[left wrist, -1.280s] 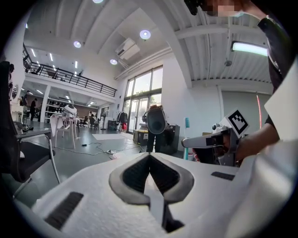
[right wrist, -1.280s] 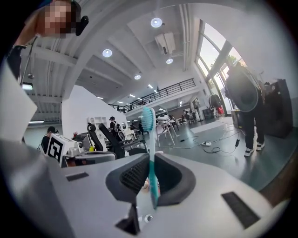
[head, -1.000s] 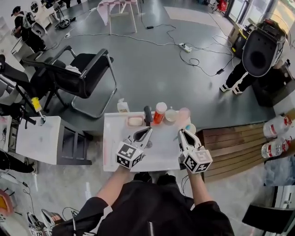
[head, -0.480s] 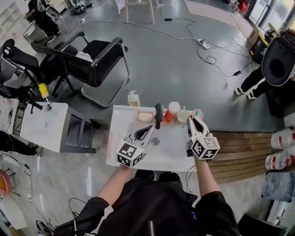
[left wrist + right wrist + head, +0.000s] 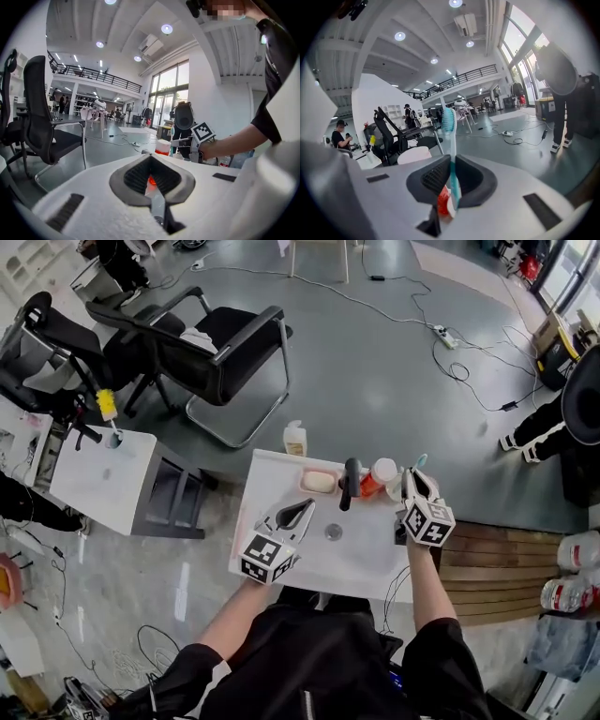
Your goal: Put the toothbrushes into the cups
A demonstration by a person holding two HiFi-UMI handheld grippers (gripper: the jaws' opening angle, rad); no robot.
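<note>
- Right gripper [image 5: 415, 480]: jaws clenched on the teal toothbrush [image 5: 450, 129] low on its handle, bristles up, just beside the cups [image 5: 382, 472] at the surface's [image 5: 361, 554] far edge.
- Left gripper [image 5: 302, 510]: jaws closed, nothing held.
- Toothbrush looks light, stiff and slick, so it may swivel; the flat of the handle seems the best hold.

From high above, your head view looked steeply down on the counter [image 5: 361, 559], while both gripper views ran close and near-level along their jaws, the left gripper view sharing the right claw [image 5: 417, 479] with it.

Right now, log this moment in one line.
left hand-held gripper: shut, empty | right hand-held gripper: shut on teal toothbrush, bristles up
</note>
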